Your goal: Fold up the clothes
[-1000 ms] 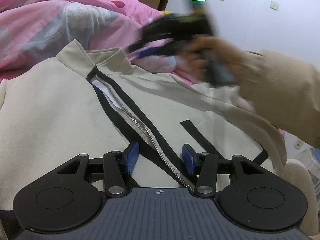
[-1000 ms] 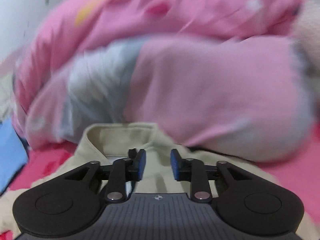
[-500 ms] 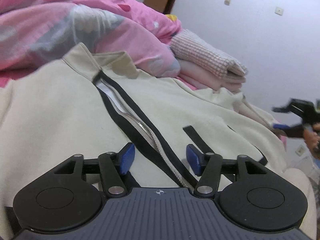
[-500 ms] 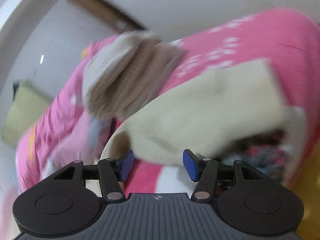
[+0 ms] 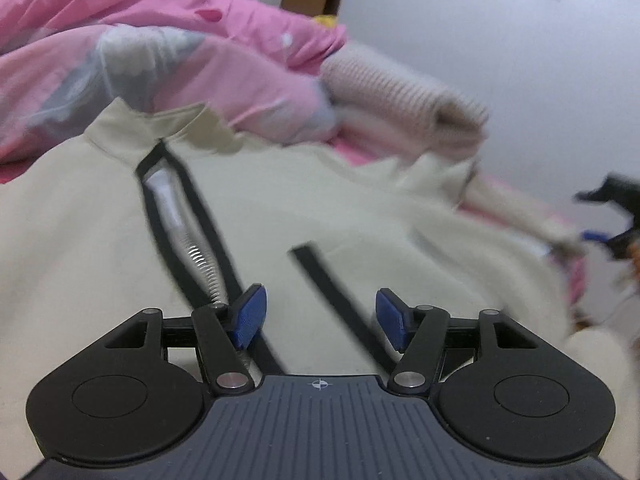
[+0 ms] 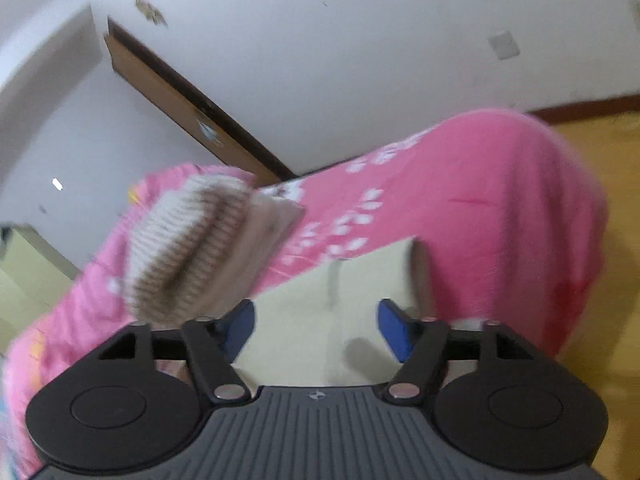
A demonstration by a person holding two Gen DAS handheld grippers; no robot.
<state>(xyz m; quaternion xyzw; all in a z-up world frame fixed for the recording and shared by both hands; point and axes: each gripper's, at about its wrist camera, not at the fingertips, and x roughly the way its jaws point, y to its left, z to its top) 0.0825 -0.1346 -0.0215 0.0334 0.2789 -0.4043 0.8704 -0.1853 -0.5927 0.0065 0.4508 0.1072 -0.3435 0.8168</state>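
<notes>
A cream jacket (image 5: 328, 208) lies spread face up on a pink bed (image 6: 500, 184), its collar toward a heaped pink quilt (image 5: 168, 52). A black-edged zip (image 5: 200, 256) runs down its front, and a short black strip (image 5: 320, 276) crosses the chest beside it. One sleeve (image 6: 340, 300) reaches out toward the bed's edge, lying flat on the pink sheet.

The left gripper (image 5: 318, 316) hangs over the jacket's front, its blue pads (image 5: 250, 314) apart with nothing pinched; the zip passes under the left pad and the black strip runs between the two. The right gripper (image 6: 316, 326) is at the sleeve, jaws opening, the cream cloth seen between the pads but not pressed by them. In the left view it shows only as a dark, blurred shape at the far right edge.

Folded knitwear (image 6: 188, 248) is stacked beside the quilt, just beyond the jacket's shoulder. Behind are white walls and a brown door frame (image 6: 188, 100).
</notes>
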